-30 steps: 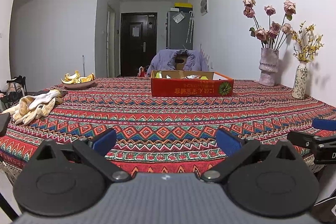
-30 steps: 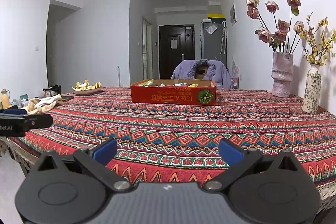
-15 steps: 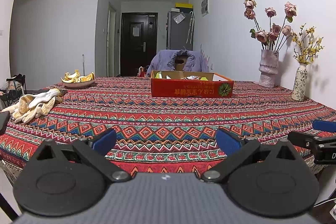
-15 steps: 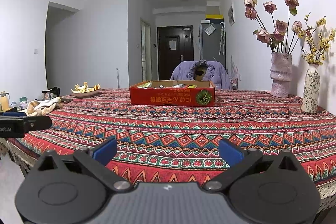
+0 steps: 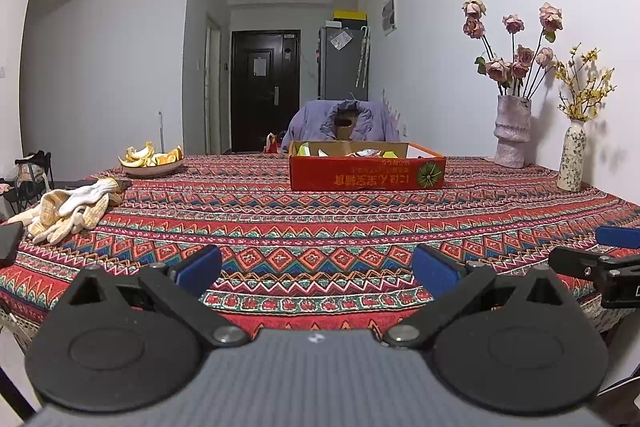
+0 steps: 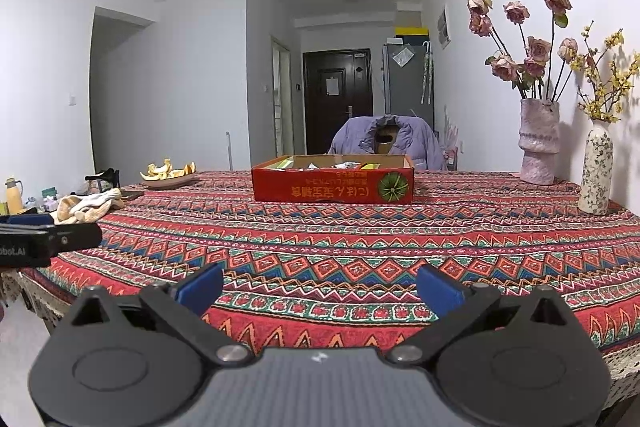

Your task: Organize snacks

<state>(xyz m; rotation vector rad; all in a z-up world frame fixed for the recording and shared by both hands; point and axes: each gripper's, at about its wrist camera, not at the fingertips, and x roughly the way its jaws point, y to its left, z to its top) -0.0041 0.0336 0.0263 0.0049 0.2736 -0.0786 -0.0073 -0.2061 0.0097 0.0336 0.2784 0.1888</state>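
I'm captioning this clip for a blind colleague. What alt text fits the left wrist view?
An open, empty left gripper hovers over the near edge of a table in a patterned cloth, facing a red box of snacks farther back. Gloves and a plate of peels lie left, two vases of flowers right.

Patterned table (image 5: 320,227): red box (image 5: 367,177), gloves (image 5: 68,213), perhaps peels (image 5: 151,159).

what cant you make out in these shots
- Snacks in the red box: both views, front wall hides all but wrapper tops.
- Chair behind it: jacket covers it.
- Right gripper, left view: cut by the edge.
- Items left of the table, right view: too small.
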